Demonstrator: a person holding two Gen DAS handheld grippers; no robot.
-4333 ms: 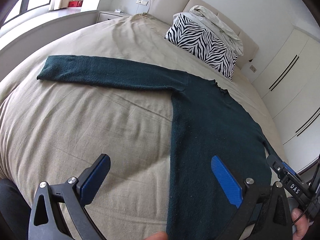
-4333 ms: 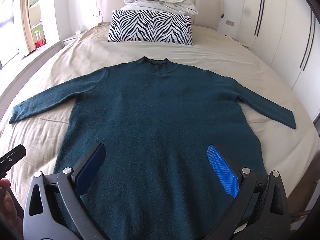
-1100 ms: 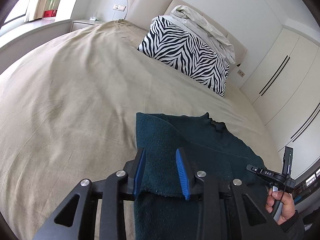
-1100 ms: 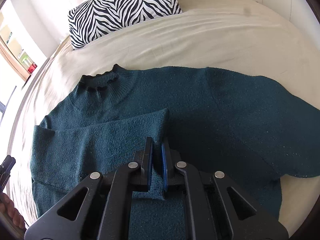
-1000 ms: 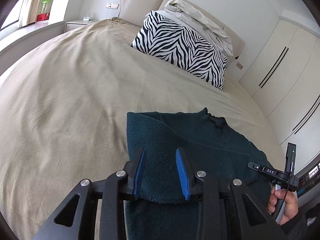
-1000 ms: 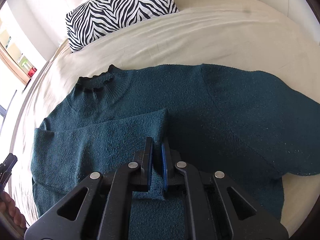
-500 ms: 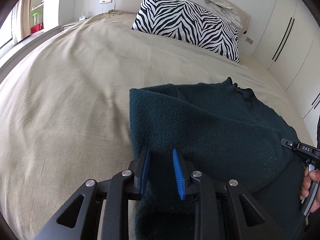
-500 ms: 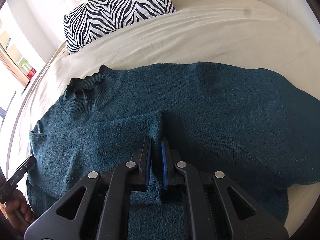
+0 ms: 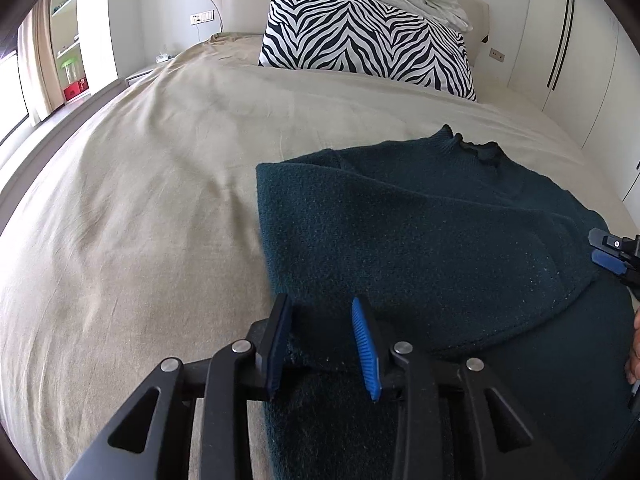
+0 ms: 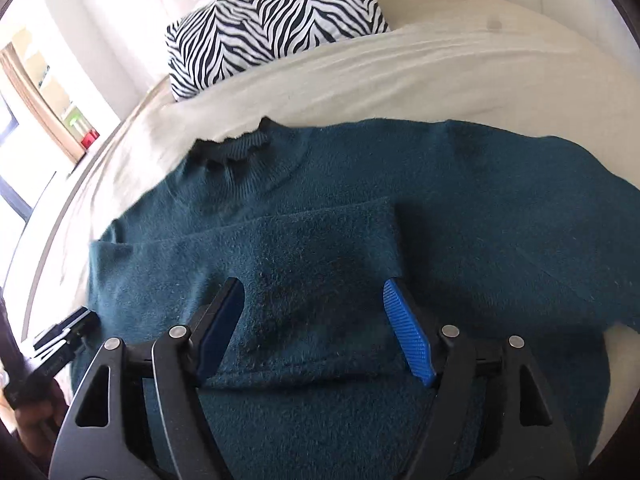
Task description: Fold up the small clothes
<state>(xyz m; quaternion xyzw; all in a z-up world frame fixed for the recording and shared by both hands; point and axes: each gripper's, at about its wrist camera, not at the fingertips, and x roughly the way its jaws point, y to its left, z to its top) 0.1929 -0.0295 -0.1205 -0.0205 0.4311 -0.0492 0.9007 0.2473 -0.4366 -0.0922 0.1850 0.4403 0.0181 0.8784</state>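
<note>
A dark teal knitted sweater [image 9: 420, 232] lies flat on a beige-sheeted bed [image 9: 140, 208], one sleeve folded across its chest. At 6 o'clock, the left tongs [image 9: 322, 346] have just been opening, partly spread over the fold's edge. The right tongs [image 10: 316, 330] have just sprung wide, straddling the released sleeve. A zebra-striped pillow [image 9: 368, 44] sits at 12 o'clock.
</note>
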